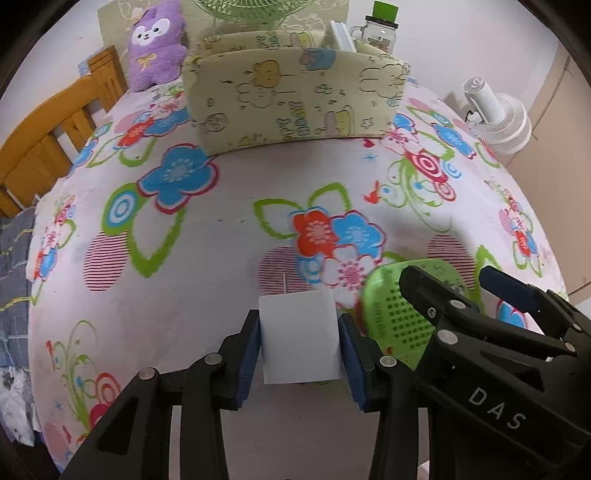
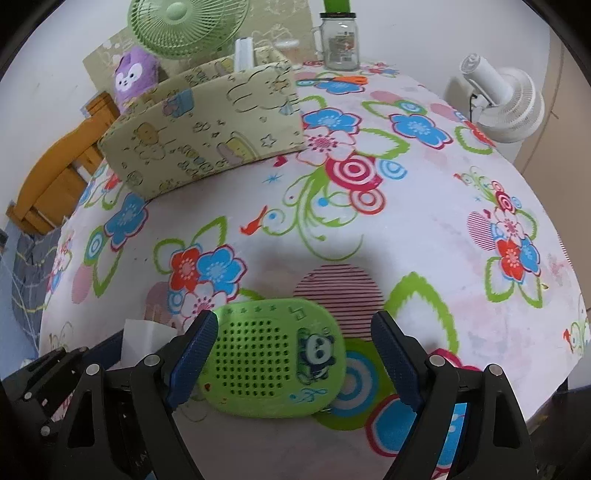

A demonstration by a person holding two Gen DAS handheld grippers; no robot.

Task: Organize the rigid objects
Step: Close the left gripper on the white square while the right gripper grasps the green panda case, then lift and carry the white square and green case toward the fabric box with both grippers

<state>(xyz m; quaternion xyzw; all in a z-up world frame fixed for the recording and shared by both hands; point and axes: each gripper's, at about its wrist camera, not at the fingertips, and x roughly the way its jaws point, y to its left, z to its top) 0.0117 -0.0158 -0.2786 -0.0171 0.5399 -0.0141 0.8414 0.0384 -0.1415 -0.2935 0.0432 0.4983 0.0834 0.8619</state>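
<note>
A white box (image 1: 299, 336) stands on the flowered cloth (image 1: 229, 229), and the blue pads of my left gripper (image 1: 300, 319) press on its two sides. Right of it lies a flat green perforated case with a panda picture (image 2: 273, 358). My right gripper (image 2: 294, 317) hangs over that case with its jaws wide: the left pad is at the case's edge and the right pad stands clear of it. In the left wrist view the right gripper (image 1: 448, 275) partly covers the green case (image 1: 388, 317). The white box (image 2: 144, 332) shows at the lower left of the right wrist view.
A pale yellow fabric bin (image 1: 291, 96) with cartoon prints stands at the back of the table. Behind it are a purple plush (image 1: 157, 40), a green fan (image 2: 184, 22) and a glass jar (image 2: 340, 40). Orange scissors (image 2: 351, 79) lie near the jar. A white fan (image 1: 495, 114) stands off to the right and a wooden frame (image 1: 48, 140) to the left.
</note>
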